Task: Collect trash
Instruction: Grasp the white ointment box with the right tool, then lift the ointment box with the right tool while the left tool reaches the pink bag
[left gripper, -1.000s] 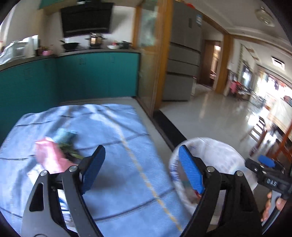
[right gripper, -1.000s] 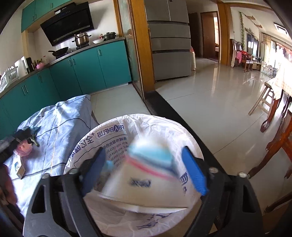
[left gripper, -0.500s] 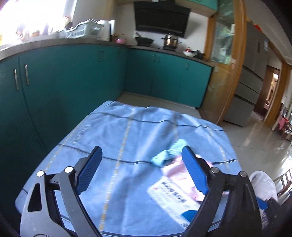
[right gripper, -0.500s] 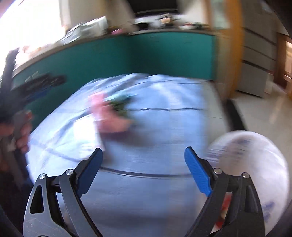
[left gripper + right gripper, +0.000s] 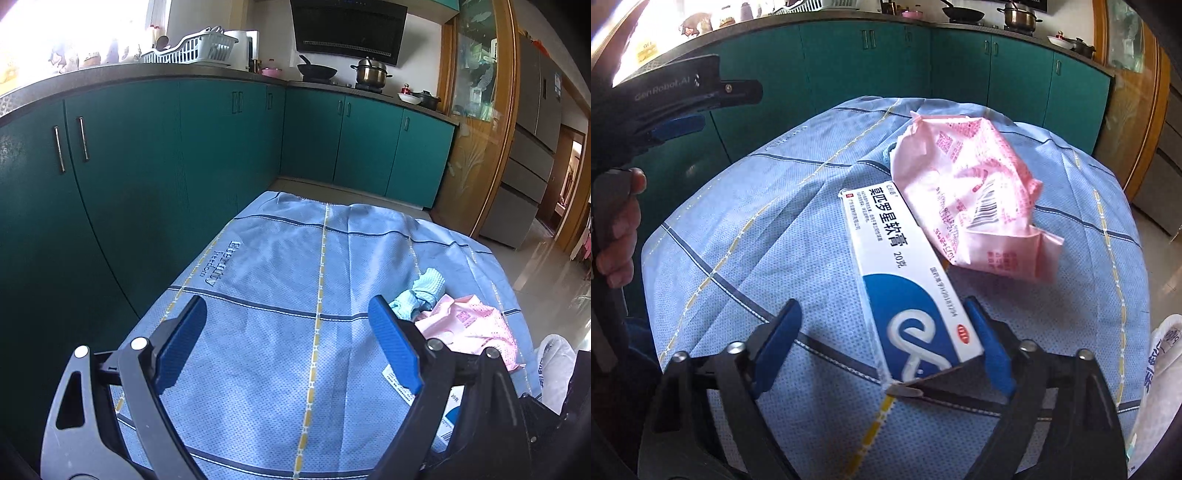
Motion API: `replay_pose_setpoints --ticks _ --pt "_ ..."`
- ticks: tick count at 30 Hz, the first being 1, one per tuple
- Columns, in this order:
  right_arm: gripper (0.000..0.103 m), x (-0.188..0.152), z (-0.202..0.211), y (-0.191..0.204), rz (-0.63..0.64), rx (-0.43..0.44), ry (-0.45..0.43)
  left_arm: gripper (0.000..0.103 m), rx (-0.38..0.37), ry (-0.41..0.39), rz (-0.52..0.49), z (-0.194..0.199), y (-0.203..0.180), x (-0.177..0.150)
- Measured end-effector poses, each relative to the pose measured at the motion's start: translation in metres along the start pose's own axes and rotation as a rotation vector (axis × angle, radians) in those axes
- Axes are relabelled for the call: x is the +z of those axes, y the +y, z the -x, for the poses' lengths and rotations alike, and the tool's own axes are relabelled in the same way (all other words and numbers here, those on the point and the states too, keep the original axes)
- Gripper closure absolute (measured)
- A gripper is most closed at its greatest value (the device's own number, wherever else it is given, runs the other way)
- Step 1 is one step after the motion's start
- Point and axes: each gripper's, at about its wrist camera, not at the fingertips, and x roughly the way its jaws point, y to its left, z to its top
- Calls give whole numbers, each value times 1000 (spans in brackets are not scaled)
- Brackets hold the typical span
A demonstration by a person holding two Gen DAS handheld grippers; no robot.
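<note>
A white-and-blue ointment box (image 5: 905,277) lies on the blue checked cloth (image 5: 738,258). Its near end sits between the jaws of my right gripper (image 5: 882,343), which are closing. The left pad still stands clear of the box. A crumpled pink wrapper (image 5: 971,195) rests against the box's far right side. In the left wrist view the pink wrapper (image 5: 469,325) and a light blue crumpled scrap (image 5: 421,291) lie to the right. My left gripper (image 5: 288,339) hangs open above bare cloth (image 5: 277,266) with nothing between its fingers.
A white bag-lined trash bin (image 5: 554,365) stands off the cloth's right edge and shows as a bin rim (image 5: 1161,354) in the right wrist view. Teal cabinets (image 5: 129,166) close off the left and back. A person's hand (image 5: 617,229) is at far left.
My right gripper swung from above the trash bin to the cloth and now straddles the ointment box. My left gripper turned left, from the bin side towards the cabinets.
</note>
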Motion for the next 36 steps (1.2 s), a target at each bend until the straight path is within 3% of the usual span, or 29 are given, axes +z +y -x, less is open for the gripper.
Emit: replay_pose_setpoints --ticks 1,3,12,15,17,20,22,27,29,30,31,32,36 --pt "47 0 2 0 0 -6 -5 14 -4 1 3 0 0 0" --pt "62 0 4 2 1 20 0 14 -8 -2 3 1 -1 0" --pt "63 -24 36 3 78 48 31 14 -12 -7 -9 3 -7 -1" --pt "63 -36 48 -6 80 94 40 14 -12 -8 2 4 -5 -1" --pt "59 -38 54 -12 62 95 18 14 -9 -10 10 5 -5 0" --pt "42 -32 55 -19 27 90 -8 13 -14 -4 9 4 -6 0" --pt "24 -25 51 -18 15 71 -26 13 -12 1 -6 3 -8 -2" --pt "22 -9 24 -5 33 59 6 13 -12 15 -43 -2 -11 -6" --pt "28 -7 11 6 72 38 37 13 -29 27 -41 -3 -12 -6" --pt "39 -8 8 9 83 37 47 13 -35 27 -39 -4 -13 -5" --pt "58 -8 8 12 99 8 38 12 -42 26 -37 -3 -14 -5" --pt "63 -8 10 11 93 7 31 11 -50 25 -37 -3 -16 -5" --pt "64 -11 35 -4 44 65 -38 11 -86 29 -59 -3 -27 -7"
